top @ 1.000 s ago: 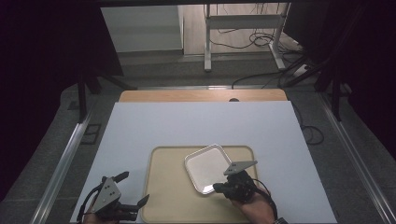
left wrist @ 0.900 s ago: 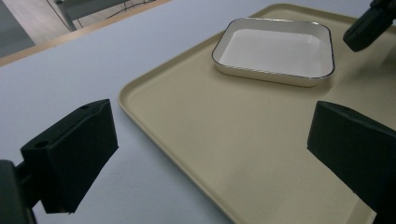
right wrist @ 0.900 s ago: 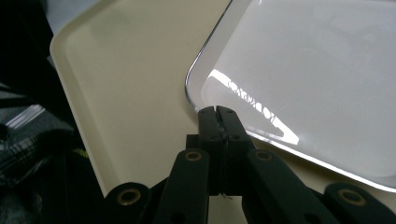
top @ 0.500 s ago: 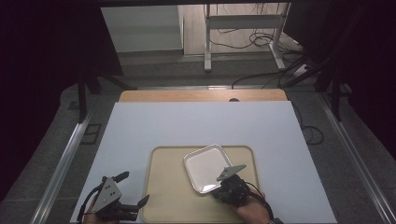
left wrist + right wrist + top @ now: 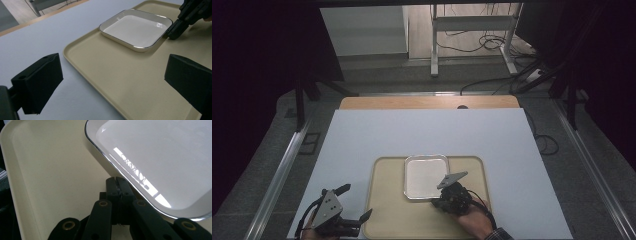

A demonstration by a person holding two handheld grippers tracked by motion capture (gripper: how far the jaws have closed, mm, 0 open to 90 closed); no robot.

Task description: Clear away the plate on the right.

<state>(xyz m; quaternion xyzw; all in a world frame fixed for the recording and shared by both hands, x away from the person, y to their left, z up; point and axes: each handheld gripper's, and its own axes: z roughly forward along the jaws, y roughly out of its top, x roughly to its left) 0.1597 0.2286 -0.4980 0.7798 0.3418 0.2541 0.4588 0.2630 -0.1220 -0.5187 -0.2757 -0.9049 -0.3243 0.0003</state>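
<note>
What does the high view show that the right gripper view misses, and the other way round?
High view alone: the whole white table, the left gripper with open jaws off the tray's left edge, the hand behind the right gripper, and the floor with cables beyond the table.

Right gripper view alone: its jaws pressed shut, tips beside the dish's rim, nothing between them, and a bright reflection on the dish's inner wall.

Both: the square white dish lying on the beige tray.
</note>
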